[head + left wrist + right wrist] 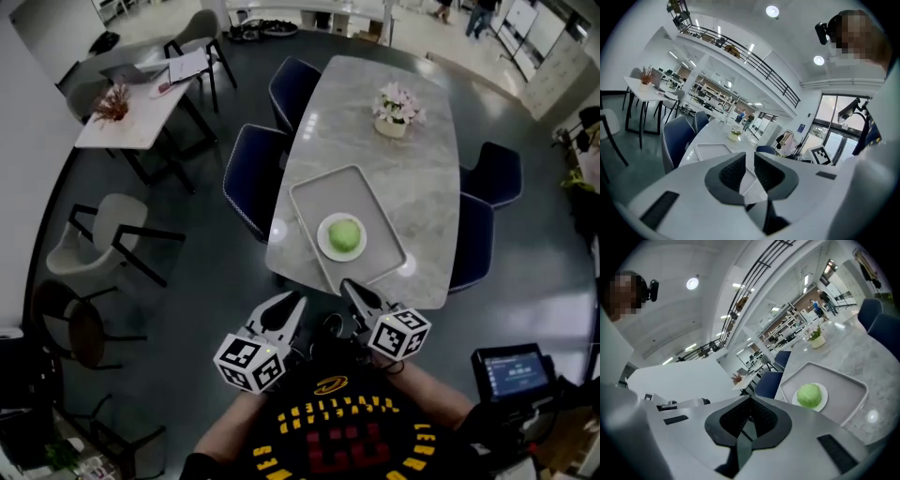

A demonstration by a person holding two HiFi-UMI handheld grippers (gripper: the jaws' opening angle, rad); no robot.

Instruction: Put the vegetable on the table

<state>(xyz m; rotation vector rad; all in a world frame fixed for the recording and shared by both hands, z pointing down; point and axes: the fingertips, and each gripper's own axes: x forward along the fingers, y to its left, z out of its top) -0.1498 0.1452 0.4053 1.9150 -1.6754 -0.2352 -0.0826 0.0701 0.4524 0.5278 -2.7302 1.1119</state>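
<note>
1. Round pale-green cabbage head (345,233) sits on a small white round plate (322,240). The plate rests in a shallow grey rectangular tray (323,187) at the near end of the long grey marble-look table (403,178).
2. The cabbage head has not been lifted. It is inside the tray rather than on the bare tabletop, so the task looks to be at its very start.
3. The right gripper (352,286), white with dark ribbed pads, hangs just off the near table edge. Its jaws are closed tip to tip with nothing between them.
4. The left gripper (286,302), of the same make, sits beside it and further out from the table. Its jaws are parted by a narrow gap and hold nothing; the tray's edge shows through that gap in the left gripper view.
5. From the head view, the cabbage head lies almost straight ahead of the right gripper, just past the tray's near rim. It lies ahead and to the right of the left gripper, so the right one is nearer.
6. In the right gripper view the cabbage head (809,394) sits to the right of the jaw line, so I judge the gripper is not yet aimed at it.
7. The cabbage head is close to a ball, with no long axis I can pick out, so approach angle should matter little. The right jaws would first need to open wider than it.
</note>
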